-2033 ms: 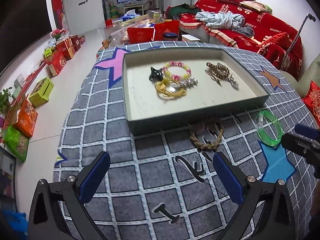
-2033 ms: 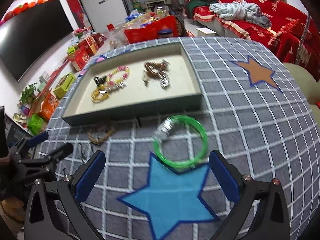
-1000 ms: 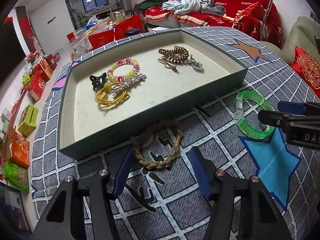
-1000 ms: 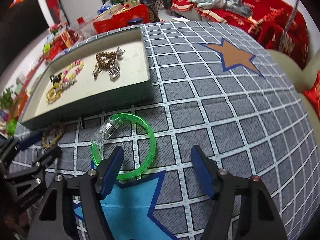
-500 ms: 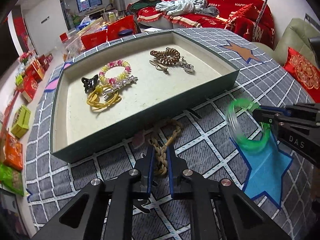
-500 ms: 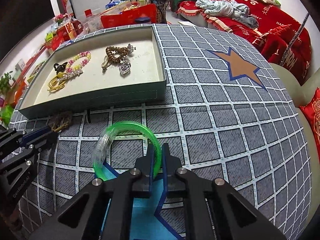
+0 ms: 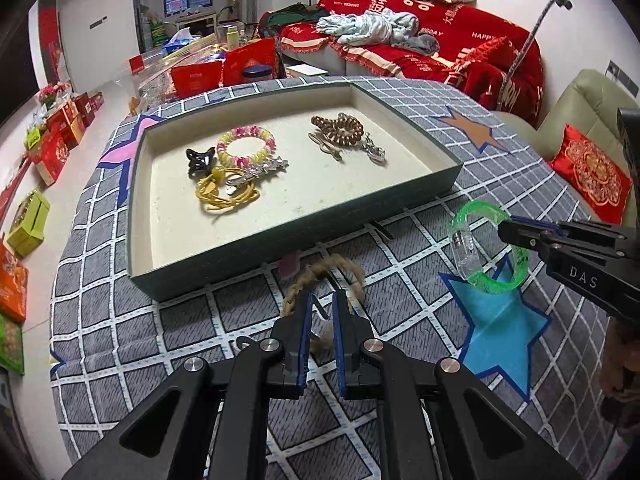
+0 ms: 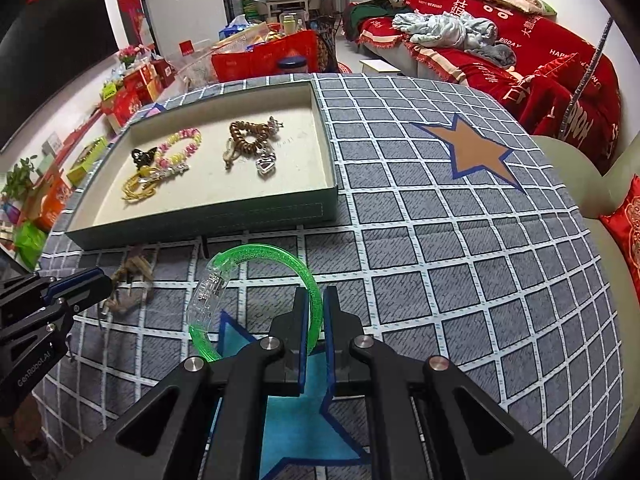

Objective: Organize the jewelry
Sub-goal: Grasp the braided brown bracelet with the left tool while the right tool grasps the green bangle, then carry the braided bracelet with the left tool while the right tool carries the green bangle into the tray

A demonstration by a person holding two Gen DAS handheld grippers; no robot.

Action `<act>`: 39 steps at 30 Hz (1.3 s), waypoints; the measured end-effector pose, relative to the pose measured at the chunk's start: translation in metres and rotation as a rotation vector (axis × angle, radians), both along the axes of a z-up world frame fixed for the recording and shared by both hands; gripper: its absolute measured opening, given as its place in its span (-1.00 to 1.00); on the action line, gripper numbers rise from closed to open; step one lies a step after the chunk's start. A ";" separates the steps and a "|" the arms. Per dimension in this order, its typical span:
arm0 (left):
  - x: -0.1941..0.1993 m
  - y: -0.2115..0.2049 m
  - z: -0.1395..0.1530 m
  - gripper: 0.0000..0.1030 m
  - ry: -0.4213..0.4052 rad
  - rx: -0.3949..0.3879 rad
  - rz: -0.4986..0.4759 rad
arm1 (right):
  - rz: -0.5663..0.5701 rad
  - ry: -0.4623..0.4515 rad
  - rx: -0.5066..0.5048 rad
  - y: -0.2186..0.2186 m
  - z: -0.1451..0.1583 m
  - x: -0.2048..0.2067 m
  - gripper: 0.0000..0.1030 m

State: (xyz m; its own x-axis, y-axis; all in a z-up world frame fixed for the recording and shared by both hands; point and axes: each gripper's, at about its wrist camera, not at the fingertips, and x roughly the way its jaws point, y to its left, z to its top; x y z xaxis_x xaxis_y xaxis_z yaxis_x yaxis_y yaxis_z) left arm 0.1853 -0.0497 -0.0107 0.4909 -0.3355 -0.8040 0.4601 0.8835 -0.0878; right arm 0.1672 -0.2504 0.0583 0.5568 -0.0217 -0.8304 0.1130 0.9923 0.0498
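Observation:
My left gripper (image 7: 322, 300) is shut on a tan braided rope bracelet (image 7: 308, 276) and holds it lifted off the grey checked cloth, in front of the green tray (image 7: 400, 200). My right gripper (image 8: 314, 300) is shut on a green translucent bangle (image 8: 256, 252) and holds it raised above the blue star patch. The bangle also shows in the left wrist view (image 7: 472, 248), and the rope bracelet in the right wrist view (image 8: 128, 280). The tray (image 8: 200, 216) holds a pink-yellow bead bracelet (image 7: 246, 144), a black clip, yellow bands, a brown coil tie (image 7: 340, 128) and silver pieces.
A small dark hairpin (image 7: 382, 230) lies on the cloth by the tray's front wall. Red sofa (image 7: 440, 52) behind the table, a beige seat with a red cushion (image 7: 588, 172) to the right. Boxes stand on the floor at left.
Both grippers closed, the left on the rope bracelet and the right on the green bangle. Both pieces have since lifted off the cloth.

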 end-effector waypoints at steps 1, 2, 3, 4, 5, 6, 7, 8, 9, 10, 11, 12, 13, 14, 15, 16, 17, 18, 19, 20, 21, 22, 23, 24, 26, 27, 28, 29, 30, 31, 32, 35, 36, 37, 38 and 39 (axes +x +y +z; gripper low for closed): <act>0.000 0.002 0.002 -0.45 -0.002 -0.006 0.002 | 0.003 -0.002 0.001 0.001 0.002 -0.001 -0.85; 0.000 0.003 0.003 -0.45 -0.004 -0.007 0.001 | 0.006 -0.004 0.000 0.002 0.003 -0.001 -0.85; -0.001 0.004 0.005 -0.45 -0.010 -0.007 0.002 | 0.006 -0.006 -0.001 0.002 0.004 -0.001 -0.85; -0.001 0.006 0.006 -0.45 -0.013 -0.008 0.003 | 0.008 -0.009 0.000 0.003 0.006 -0.002 -0.85; -0.002 0.007 0.007 -0.45 -0.012 -0.011 0.002 | 0.010 -0.010 0.002 0.003 0.007 -0.002 -0.85; -0.002 0.008 0.007 -0.45 -0.013 -0.011 0.004 | 0.011 -0.010 0.004 0.004 0.008 -0.002 -0.85; -0.002 0.010 0.007 -0.45 -0.014 -0.010 0.007 | 0.012 -0.009 0.007 0.005 0.008 -0.002 -0.85; -0.002 0.010 0.006 -0.45 -0.014 -0.009 0.007 | 0.013 -0.007 0.012 0.005 0.008 -0.003 -0.85; -0.002 0.010 0.006 -0.45 -0.015 -0.005 0.007 | 0.012 -0.006 0.016 0.005 0.008 -0.003 -0.85; -0.001 0.010 0.004 -0.45 -0.018 0.008 0.011 | 0.011 -0.004 0.022 0.005 0.007 -0.003 -0.85; -0.001 0.009 0.004 -0.45 -0.021 0.014 0.013 | 0.010 -0.002 0.030 0.005 0.006 -0.004 -0.85; -0.001 0.009 0.003 -0.44 -0.025 0.022 0.019 | 0.009 -0.001 0.038 0.005 0.006 -0.005 -0.85; -0.001 0.009 0.003 -0.44 -0.035 0.031 0.032 | 0.009 0.000 0.045 0.005 0.005 -0.006 -0.85; -0.002 0.010 0.003 -0.44 -0.039 0.035 0.036 | 0.010 0.000 0.051 0.005 0.005 -0.008 -0.85; -0.002 0.010 0.002 -0.44 -0.039 0.036 0.039 | 0.011 0.000 0.053 0.005 0.005 -0.009 -0.85; -0.003 0.011 0.001 -0.44 -0.036 0.037 0.043 | 0.011 0.000 0.054 0.005 0.005 -0.010 -0.85; -0.003 0.012 0.000 -0.44 -0.029 0.039 0.047 | 0.011 -0.002 0.058 0.004 0.005 -0.012 -0.85; -0.003 0.014 -0.002 -0.44 -0.022 0.038 0.050 | 0.010 -0.003 0.063 0.004 0.005 -0.013 -0.85; -0.004 0.015 -0.003 -0.41 -0.019 0.037 0.052 | 0.009 -0.005 0.069 0.003 0.005 -0.014 -0.85; -0.004 0.016 -0.004 0.01 -0.020 0.039 0.053 | 0.007 -0.007 0.074 0.002 0.006 -0.015 -0.85; -0.005 0.017 -0.005 0.83 -0.025 0.047 0.059 | 0.007 -0.009 0.079 0.001 0.006 -0.016 -0.85; -0.007 0.019 -0.003 1.00 -0.051 0.052 0.078 | 0.007 -0.012 0.084 0.001 0.006 -0.017 -0.85; -0.010 0.020 -0.001 1.00 -0.078 0.051 0.084 | 0.007 -0.013 0.087 0.001 0.006 -0.018 -0.85; -0.011 0.020 0.000 1.00 -0.088 0.053 0.079 | 0.009 -0.015 0.090 0.001 0.006 -0.019 -0.85; -0.009 0.017 -0.001 1.00 -0.090 0.086 0.071 | 0.011 -0.014 0.093 0.001 0.005 -0.020 -0.84; -0.008 0.016 -0.002 1.00 -0.093 0.097 0.070 | 0.011 -0.014 0.097 0.001 0.004 -0.020 -0.85; -0.006 0.014 -0.003 1.00 -0.093 0.107 0.069 | 0.009 -0.015 0.101 0.001 0.003 -0.020 -0.85; -0.005 0.012 -0.005 1.00 -0.087 0.107 0.063 | 0.008 -0.015 0.104 0.000 0.003 -0.021 -0.84; -0.004 0.011 -0.007 1.00 -0.080 0.106 0.054 | 0.008 -0.014 0.106 0.000 0.003 -0.021 -0.85; -0.003 0.009 -0.008 1.00 -0.074 0.104 0.042 | 0.008 -0.013 0.107 0.000 0.002 -0.022 -0.85; -0.003 0.006 -0.009 1.00 -0.073 0.104 0.020 | 0.008 -0.012 0.107 -0.001 0.002 -0.022 -0.85; -0.003 -0.004 -0.011 0.97 -0.085 0.128 -0.019 | 0.005 -0.013 0.112 -0.002 0.002 -0.024 -0.85; -0.002 -0.005 -0.011 0.97 -0.091 0.132 -0.023 | 0.004 -0.014 0.116 -0.003 0.003 -0.024 -0.85; 0.000 -0.005 -0.011 0.97 -0.091 0.134 -0.019 | 0.002 -0.015 0.120 -0.004 0.003 -0.025 -0.85; 0.002 -0.004 -0.012 0.97 -0.084 0.130 -0.011 | 0.002 -0.016 0.122 -0.004 0.003 -0.025 -0.85; 0.004 -0.002 -0.012 0.97 -0.075 0.122 -0.001 | 0.002 -0.018 0.123 -0.005 0.004 -0.026 -0.85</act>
